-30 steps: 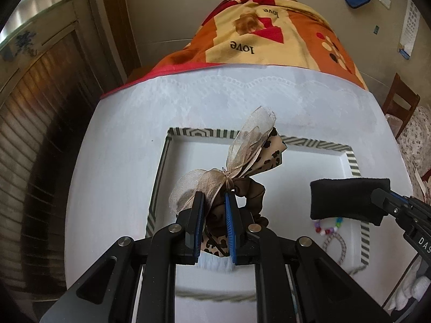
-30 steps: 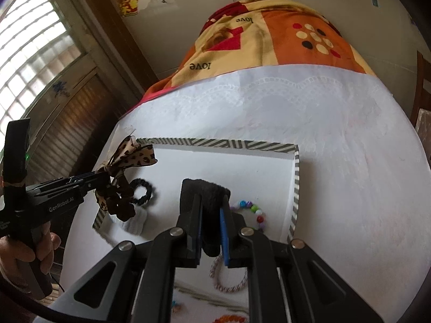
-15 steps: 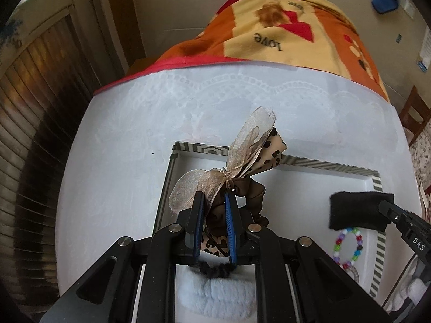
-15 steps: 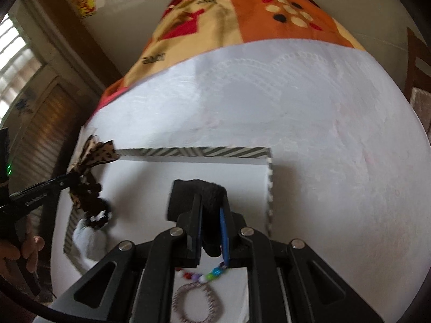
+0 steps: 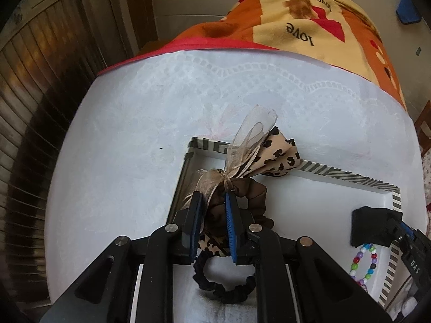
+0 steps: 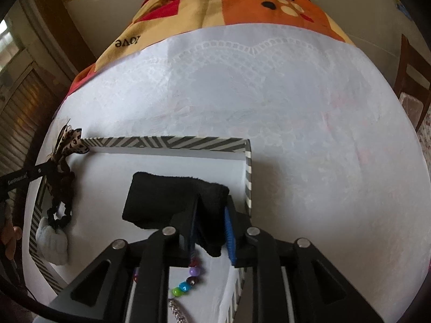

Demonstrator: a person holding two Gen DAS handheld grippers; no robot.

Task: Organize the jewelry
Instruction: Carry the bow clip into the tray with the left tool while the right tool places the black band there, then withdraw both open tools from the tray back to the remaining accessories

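Observation:
A white tray with a striped rim [image 5: 350, 177] [image 6: 167, 143] lies on the table. My left gripper [image 5: 212, 196] is shut on a leopard-print bow scrunchie [image 5: 280, 156] with a sheer ribbon. It holds the scrunchie low over the tray's left corner, and its jaws are opening. My right gripper [image 6: 213, 202] is at the tray's right corner, jaws opening. A black cloth band [image 6: 172, 196] rests on the tray floor, loose between the fingers. A black scrunchie [image 5: 223, 288], a white fluffy piece [image 6: 52, 245] and a coloured bead bracelet [image 5: 366, 263] lie in the tray.
A white lace tablecloth [image 6: 296, 107] covers the table around the tray. Behind it lies an orange and red patterned blanket [image 5: 309, 21]. A wooden chair [image 6: 412, 70] stands at the right and slatted doors [image 5: 40, 80] at the left. A hand [image 6: 10, 239] holds the left gripper.
Both grippers have come down closer to the tray. The black band now rests on the tray floor and the right jaws have widened around it. The bow scrunchie sits lower over the black scrunchie.

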